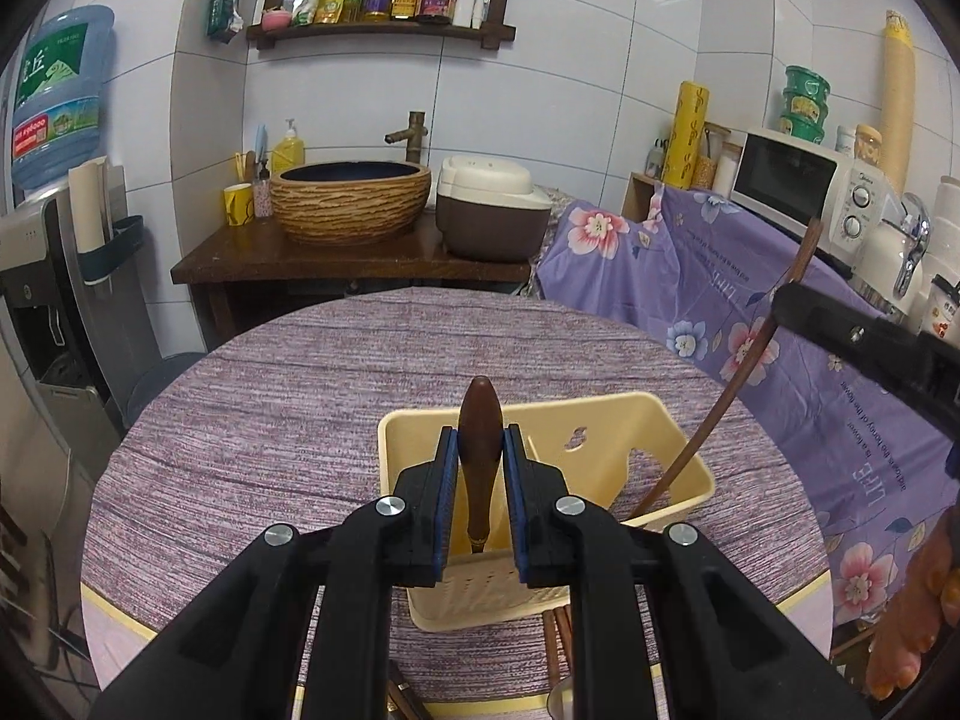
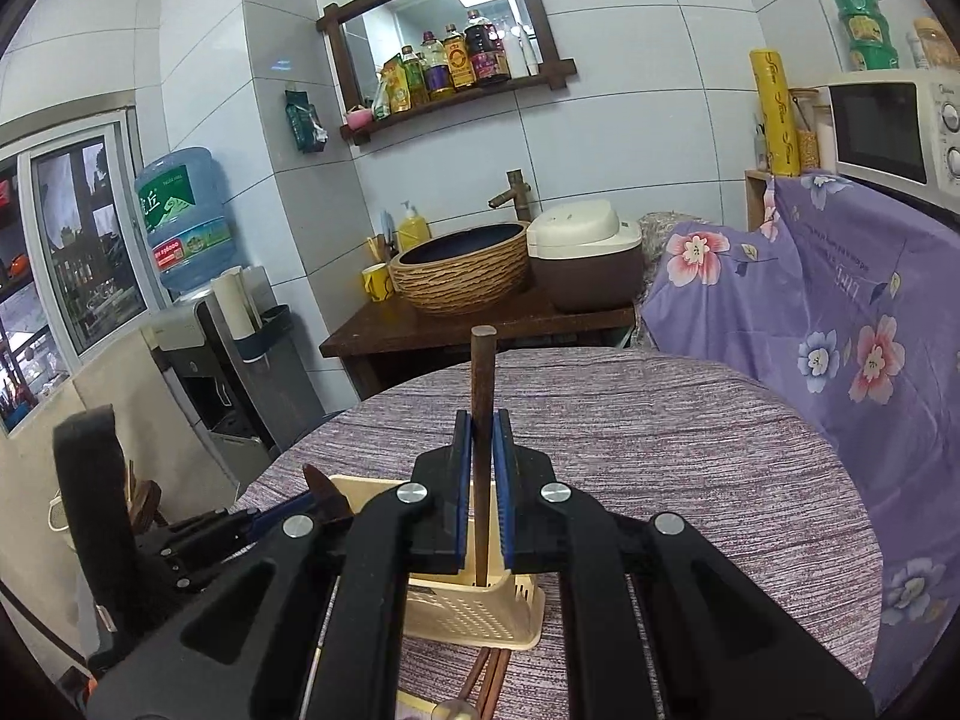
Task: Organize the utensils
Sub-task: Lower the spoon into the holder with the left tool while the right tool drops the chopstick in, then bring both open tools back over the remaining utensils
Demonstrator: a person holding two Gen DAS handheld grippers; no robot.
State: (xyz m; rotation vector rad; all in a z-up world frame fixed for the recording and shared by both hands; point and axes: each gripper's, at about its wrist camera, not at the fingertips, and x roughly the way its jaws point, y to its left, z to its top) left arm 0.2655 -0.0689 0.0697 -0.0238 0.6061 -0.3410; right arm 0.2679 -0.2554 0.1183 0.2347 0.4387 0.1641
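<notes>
A cream plastic utensil holder (image 1: 606, 438) stands on the round purple-clothed table (image 1: 270, 420); it also shows in the right wrist view (image 2: 468, 606). My left gripper (image 1: 480, 438) is shut on a dark wooden handle (image 1: 479, 456) held upright over the holder's left compartment. My right gripper (image 2: 482, 426) is shut on a brown wooden chopstick (image 2: 482, 396) whose lower end reaches into the holder. That chopstick (image 1: 732, 384) and the right gripper (image 1: 792, 300) appear at the right of the left wrist view. More chopsticks (image 2: 489, 678) lie on the table in front of the holder.
A wooden counter (image 1: 336, 264) behind the table holds a basin sink (image 1: 351, 198) and a rice cooker (image 1: 492, 210). A floral purple cloth (image 1: 750, 312) covers furniture at the right, with a microwave (image 1: 798, 186) on it. A water dispenser (image 1: 48, 192) stands at the left.
</notes>
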